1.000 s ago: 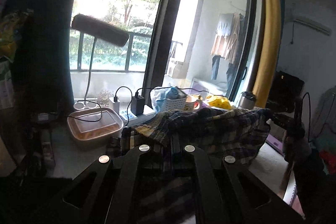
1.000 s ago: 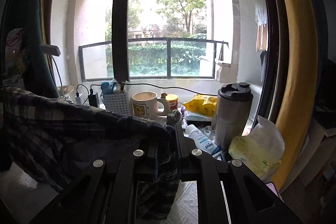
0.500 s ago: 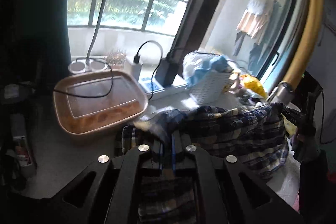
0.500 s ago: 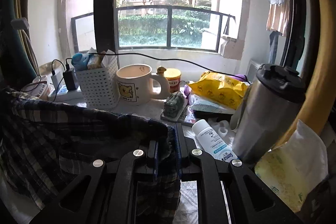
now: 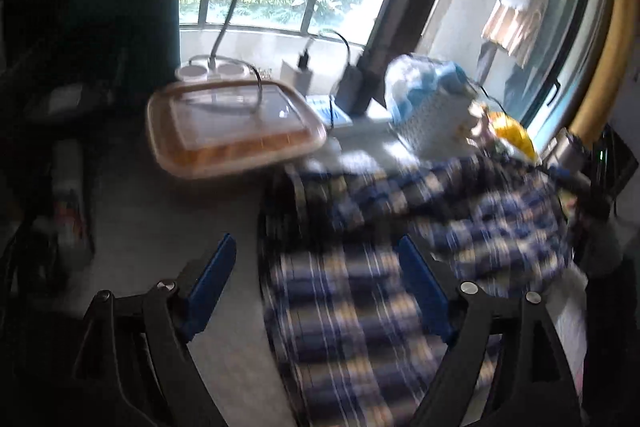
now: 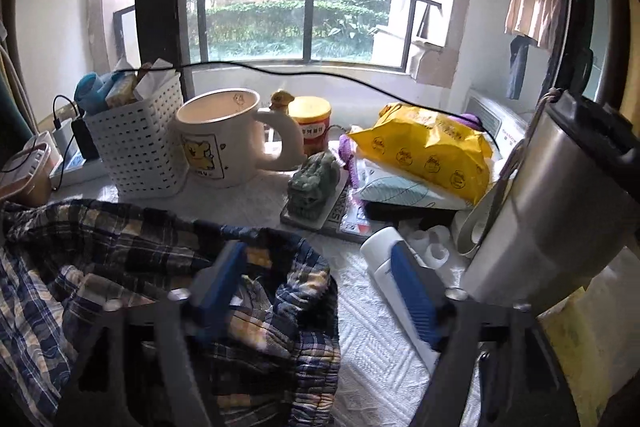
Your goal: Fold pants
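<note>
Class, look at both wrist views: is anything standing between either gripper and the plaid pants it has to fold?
Nothing visible does. The plaid pants lie on the table right under the left gripper and the right gripper, whose jaws have just been opening, with cloth between them. The mug and basket stand farther back, beyond the pants.

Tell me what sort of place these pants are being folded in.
Most likely a lived-in home room, at a cluttered table by a balcony window. The plaid pants lie among a cartoon mug, a yellow snack bag and a steel tumbler; laundry hangs outside.
</note>
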Demonstrator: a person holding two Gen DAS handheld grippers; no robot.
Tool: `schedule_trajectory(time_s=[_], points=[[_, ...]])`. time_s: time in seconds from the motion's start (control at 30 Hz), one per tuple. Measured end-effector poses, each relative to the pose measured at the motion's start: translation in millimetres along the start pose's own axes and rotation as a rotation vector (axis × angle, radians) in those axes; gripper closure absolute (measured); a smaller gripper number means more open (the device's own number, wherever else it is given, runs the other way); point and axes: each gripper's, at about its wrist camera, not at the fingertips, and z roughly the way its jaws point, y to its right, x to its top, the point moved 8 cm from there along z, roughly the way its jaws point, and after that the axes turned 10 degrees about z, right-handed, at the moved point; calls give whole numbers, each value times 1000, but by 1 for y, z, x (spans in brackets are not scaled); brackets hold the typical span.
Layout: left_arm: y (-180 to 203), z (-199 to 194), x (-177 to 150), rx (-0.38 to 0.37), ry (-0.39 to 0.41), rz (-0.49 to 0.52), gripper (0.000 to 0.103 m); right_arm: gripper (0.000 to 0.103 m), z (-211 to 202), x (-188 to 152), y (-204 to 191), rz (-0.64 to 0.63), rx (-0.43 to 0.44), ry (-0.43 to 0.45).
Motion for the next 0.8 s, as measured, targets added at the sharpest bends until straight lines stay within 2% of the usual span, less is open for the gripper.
schedule_trajectory(time_s=[0.13,0.3,0.43,0.57,0.7,0.8], points=[[30,-27,-25,-14,23,14,20,17,-28,0,-1,-7,3,37],[86,-46,-60,-124,43,-8,20,17,-74,-25,-5,-9,46,68],[127,-43,-78,-169,31,37,20,17,-100,-59,1,24,76,52],[163,-25,-92,-240,-33,47,20,17,-109,-92,9,54,103,4],[177,-3,-94,-207,-80,70,22,17,-110,-116,10,37,111,-40],[174,2,-83,-129,-46,87,22,17,-107,-127,9,22,123,-69]])
